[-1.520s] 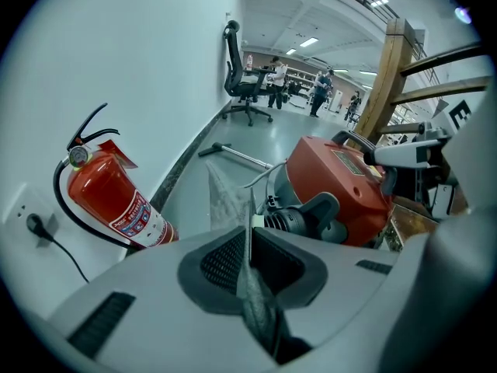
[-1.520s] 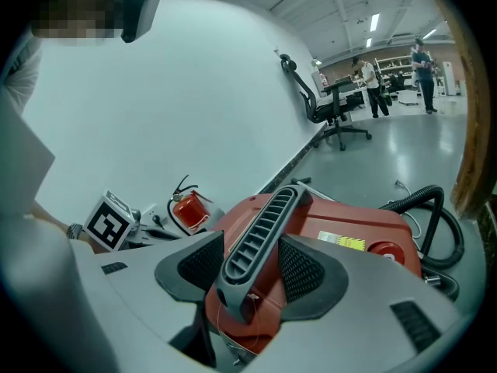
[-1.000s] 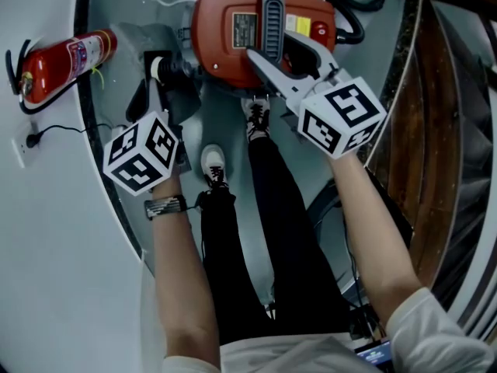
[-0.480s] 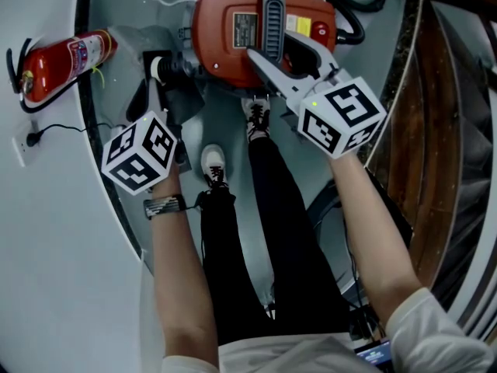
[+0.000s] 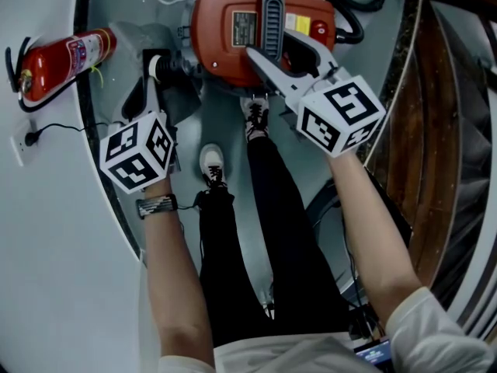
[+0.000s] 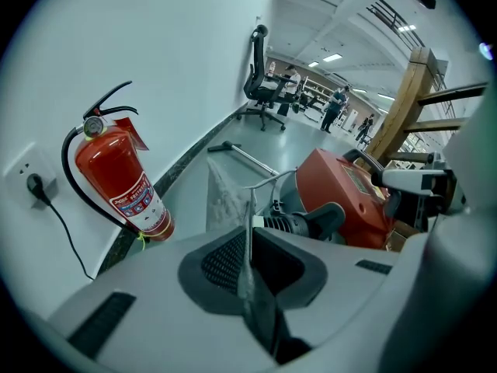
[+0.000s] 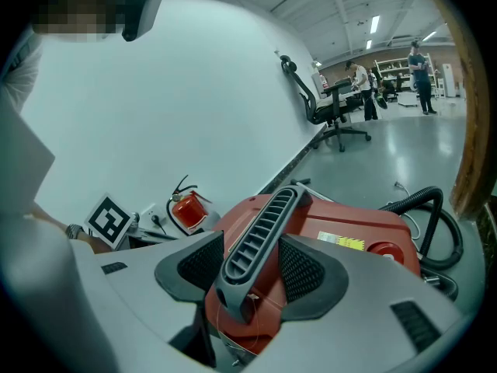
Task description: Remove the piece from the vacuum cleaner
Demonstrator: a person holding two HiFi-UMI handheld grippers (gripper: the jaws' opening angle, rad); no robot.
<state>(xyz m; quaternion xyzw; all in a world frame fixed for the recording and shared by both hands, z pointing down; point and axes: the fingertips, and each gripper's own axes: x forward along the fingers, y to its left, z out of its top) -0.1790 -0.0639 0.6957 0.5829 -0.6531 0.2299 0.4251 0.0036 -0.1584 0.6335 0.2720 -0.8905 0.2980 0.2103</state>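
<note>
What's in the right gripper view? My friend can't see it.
The right gripper clamps the grey handle of a red vacuum. Behind it, a fire extinguisher sits by the wall, and a black hose curls at right.

Black trousers [image 5: 272,231], white sleeves [image 5: 435,329], patterned wristband [image 5: 155,206] (left wrist)

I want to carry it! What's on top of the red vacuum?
A gray ribbed handle, a white label, a yellow label and a red button. The right tongs grip the handle and hide part of the vacuum top beneath them.
</note>
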